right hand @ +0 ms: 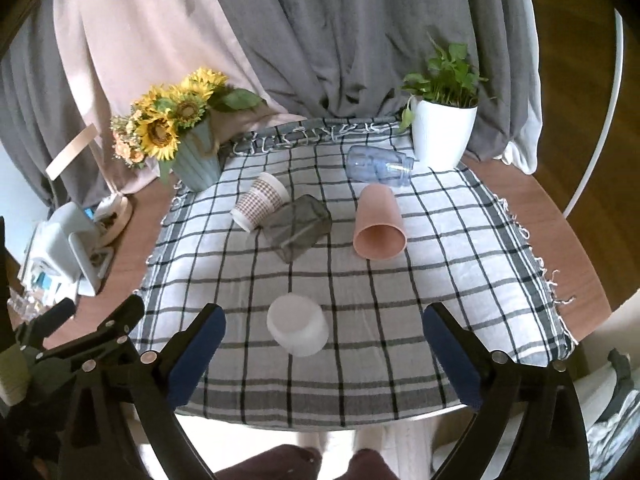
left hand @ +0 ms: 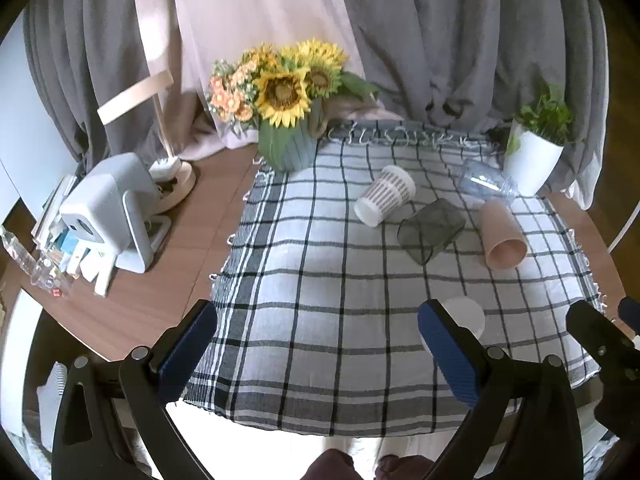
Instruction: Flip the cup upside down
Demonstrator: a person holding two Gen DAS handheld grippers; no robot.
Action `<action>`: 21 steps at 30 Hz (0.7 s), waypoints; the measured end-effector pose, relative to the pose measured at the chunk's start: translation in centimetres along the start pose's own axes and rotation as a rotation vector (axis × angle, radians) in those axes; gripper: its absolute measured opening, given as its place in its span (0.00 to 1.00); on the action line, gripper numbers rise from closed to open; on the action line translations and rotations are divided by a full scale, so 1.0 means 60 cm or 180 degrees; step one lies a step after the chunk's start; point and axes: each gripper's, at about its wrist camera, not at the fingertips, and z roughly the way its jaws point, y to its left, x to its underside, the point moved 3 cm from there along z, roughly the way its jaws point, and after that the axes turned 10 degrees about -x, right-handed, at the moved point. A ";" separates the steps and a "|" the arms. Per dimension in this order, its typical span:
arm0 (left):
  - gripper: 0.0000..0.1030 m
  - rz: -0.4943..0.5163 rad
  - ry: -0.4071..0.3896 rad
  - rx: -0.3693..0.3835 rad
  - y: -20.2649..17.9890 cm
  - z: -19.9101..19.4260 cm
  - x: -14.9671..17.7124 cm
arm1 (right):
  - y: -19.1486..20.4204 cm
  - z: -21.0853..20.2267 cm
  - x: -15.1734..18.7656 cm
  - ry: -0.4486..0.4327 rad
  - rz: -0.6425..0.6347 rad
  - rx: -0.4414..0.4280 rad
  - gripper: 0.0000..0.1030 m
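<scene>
Above the cloth [right hand: 360, 280], gaping hand-held grippers [right hand: 324, 344]

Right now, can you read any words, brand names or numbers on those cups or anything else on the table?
None can be read.
Patterned cup: only a woven-looking print, no letters.
Clutter beside the white box at the table's left edge: too small and blurred to read.

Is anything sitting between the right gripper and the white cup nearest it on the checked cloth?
Nothing visible. The right gripper is open, and the white cup sits just ahead of it on bare checked cloth. The pink cup, grey cup and patterned cup all lie farther back, beyond it.
</scene>
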 end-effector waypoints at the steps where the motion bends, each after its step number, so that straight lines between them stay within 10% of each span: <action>1: 1.00 -0.0010 -0.0015 0.0001 0.000 -0.003 0.000 | 0.000 -0.003 0.002 -0.0008 -0.0001 -0.0004 0.97; 21: 1.00 -0.0142 -0.0098 -0.0034 0.019 -0.025 0.000 | 0.018 -0.041 -0.004 -0.0254 -0.0087 0.0048 0.99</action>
